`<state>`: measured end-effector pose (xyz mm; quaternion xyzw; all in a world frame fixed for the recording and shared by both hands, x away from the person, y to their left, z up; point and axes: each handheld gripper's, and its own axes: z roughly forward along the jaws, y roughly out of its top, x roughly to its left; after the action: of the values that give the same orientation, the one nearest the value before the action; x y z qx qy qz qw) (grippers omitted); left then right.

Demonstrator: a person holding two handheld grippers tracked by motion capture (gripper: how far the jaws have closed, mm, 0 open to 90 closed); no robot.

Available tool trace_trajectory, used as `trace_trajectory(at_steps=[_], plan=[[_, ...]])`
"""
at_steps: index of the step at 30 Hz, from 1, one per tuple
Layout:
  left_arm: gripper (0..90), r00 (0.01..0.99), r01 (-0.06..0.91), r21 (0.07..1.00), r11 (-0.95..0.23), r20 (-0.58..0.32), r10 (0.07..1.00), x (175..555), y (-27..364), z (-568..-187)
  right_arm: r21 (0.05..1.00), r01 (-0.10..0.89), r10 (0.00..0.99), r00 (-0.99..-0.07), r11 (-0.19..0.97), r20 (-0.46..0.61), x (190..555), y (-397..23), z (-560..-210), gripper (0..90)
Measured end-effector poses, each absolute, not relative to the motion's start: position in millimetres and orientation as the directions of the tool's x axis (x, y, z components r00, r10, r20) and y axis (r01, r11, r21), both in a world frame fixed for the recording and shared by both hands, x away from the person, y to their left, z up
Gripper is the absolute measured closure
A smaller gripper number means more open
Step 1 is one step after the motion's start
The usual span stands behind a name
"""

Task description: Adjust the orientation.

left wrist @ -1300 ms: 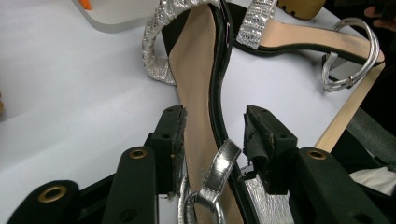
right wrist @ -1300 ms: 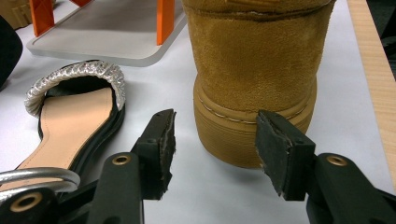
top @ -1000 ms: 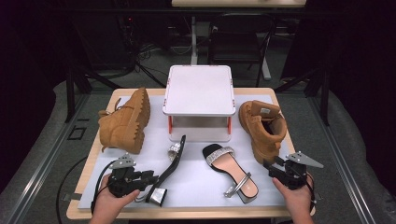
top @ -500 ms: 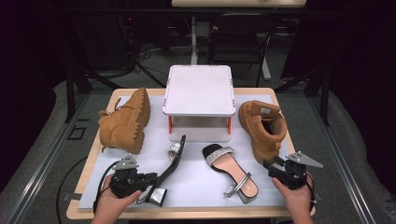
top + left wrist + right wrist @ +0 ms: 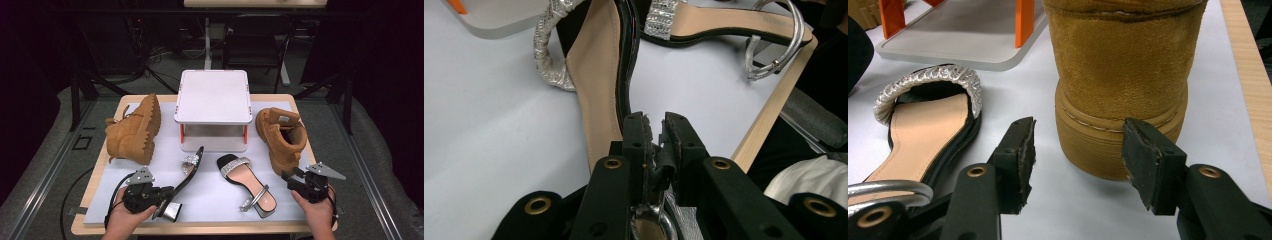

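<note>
A black sandal with a silver toe band (image 5: 189, 174) lies tipped on its side at the front left of the white mat. My left gripper (image 5: 163, 199) sits at its heel end. In the left gripper view the jaws (image 5: 655, 135) have just been closing and now pinch the sandal's thin heel strap, with the tan insole (image 5: 599, 85) running away ahead. The matching sandal (image 5: 247, 182) lies flat near the middle. My right gripper (image 5: 294, 178) rests open at the front right, its jaws (image 5: 1078, 160) either side of the heel of a tan boot (image 5: 1120, 75), not touching it.
A white raised stand with orange legs (image 5: 213, 97) occupies the middle back. One tan boot (image 5: 132, 132) lies on its side at the left, the other (image 5: 280, 137) stands at the right. The wooden table edge (image 5: 200, 231) runs close in front.
The left gripper's jaws have closed in on the heel strap of the tipped sandal. The right gripper and both boots have stayed put.
</note>
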<state>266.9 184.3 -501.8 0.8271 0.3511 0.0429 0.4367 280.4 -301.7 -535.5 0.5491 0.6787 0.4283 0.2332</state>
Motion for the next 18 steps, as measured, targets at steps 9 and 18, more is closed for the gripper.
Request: trace_trajectory(at_steps=[9,18], plan=[[81.0,0.775,0.511,0.767,-0.387,-0.217,0.593,266,166,-500,0.837,0.546,0.945,-0.288,0.029,0.155,280,-302,-535,46.7],[81.1,0.793,0.512,0.757,-0.406,-0.235,0.562,270,151,-503,0.837,0.546,0.945,-0.287,0.028,0.156,280,-302,-536,46.7]])
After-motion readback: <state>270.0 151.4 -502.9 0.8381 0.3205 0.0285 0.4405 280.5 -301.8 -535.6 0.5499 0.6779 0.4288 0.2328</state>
